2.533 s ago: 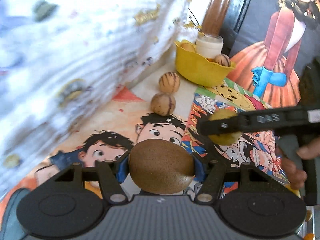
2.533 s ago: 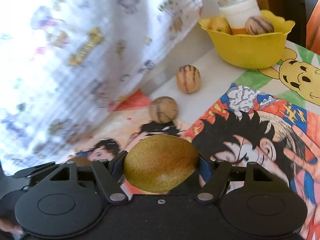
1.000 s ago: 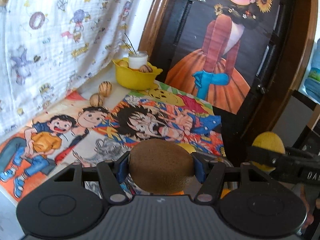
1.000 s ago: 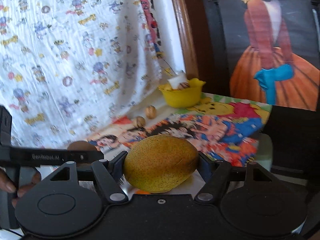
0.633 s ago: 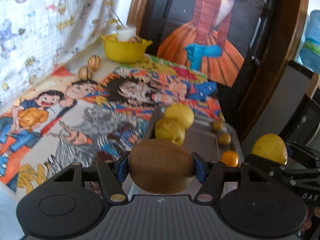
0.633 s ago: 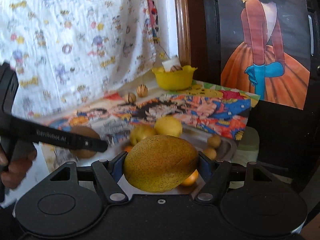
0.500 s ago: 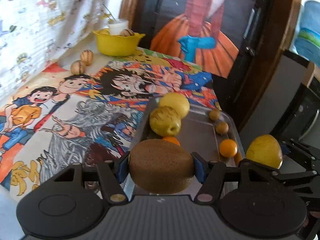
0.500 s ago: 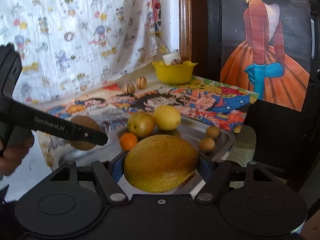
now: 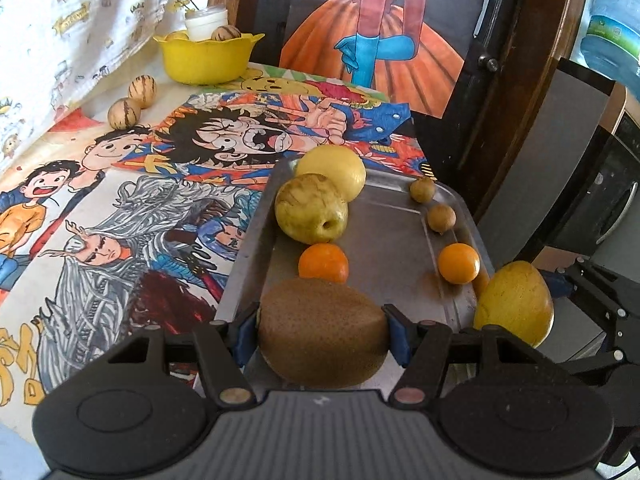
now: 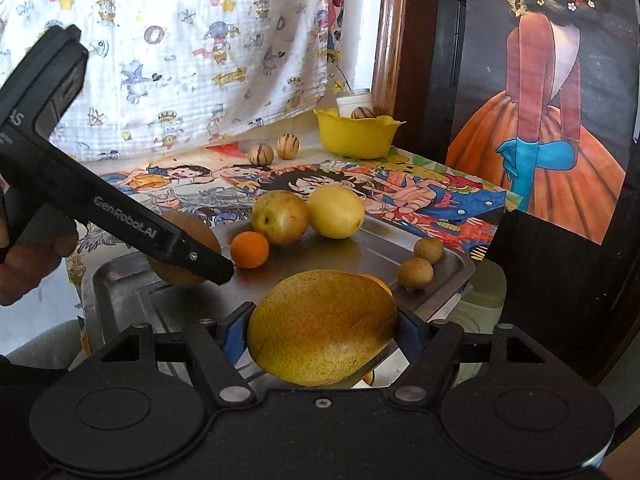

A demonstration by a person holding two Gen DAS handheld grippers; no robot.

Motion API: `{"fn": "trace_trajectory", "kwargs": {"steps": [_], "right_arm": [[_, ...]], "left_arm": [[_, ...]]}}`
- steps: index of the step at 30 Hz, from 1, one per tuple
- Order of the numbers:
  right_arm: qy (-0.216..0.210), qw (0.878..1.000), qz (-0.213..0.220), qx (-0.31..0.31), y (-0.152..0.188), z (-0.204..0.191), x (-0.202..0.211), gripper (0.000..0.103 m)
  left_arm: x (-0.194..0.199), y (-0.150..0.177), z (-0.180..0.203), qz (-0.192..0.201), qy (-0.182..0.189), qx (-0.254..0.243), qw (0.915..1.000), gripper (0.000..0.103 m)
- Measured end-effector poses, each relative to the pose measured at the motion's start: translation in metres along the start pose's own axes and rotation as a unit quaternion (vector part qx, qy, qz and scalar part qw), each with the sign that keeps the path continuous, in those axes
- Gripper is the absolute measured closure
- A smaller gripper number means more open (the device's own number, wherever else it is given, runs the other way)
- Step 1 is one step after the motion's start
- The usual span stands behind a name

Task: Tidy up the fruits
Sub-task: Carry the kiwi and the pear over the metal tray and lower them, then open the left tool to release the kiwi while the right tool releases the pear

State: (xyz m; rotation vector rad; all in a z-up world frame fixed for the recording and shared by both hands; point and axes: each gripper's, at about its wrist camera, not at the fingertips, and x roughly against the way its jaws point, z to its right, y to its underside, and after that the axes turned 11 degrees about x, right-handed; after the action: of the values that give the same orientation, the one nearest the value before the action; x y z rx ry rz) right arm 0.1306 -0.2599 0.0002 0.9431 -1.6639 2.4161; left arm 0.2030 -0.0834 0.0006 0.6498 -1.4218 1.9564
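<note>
Two grippers hover over the metal tray's (image 9: 400, 240) near end: left gripper (image 9: 323, 330) clamped on a brown kiwi (image 9: 322, 330), right gripper (image 10: 322, 330) clamped on a yellow mango (image 10: 322, 326)

Cartoon tablecloth (image 9: 120, 184), printed curtain (image 10: 180, 52), dress painting (image 10: 552, 120) in bkgd.

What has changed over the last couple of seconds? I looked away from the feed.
Both grippers swung from the yellow bowl end down to the metal tray. Unchanged: left gripper grips the brown fruit, right gripper the yellow-green fruit; nothing released.
</note>
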Motion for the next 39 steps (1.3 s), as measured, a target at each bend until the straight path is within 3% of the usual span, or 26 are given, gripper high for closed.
{"fn": "trace_trajectory", "kwargs": {"steps": [20,39], "right_arm": [[0.057,0.995,0.033,0.077,0.006,0.000,-0.024,0.030],[0.048,0.997,0.029,0.059,0.009,-0.006,-0.022,0.029]], "left_arm": [[-0.019,-0.009,0.003,0.003,-0.006,0.005,1.0000,0.036],[-0.018,-0.009,0.003,0.000,-0.010,0.006,0.9999,0.035]]}}
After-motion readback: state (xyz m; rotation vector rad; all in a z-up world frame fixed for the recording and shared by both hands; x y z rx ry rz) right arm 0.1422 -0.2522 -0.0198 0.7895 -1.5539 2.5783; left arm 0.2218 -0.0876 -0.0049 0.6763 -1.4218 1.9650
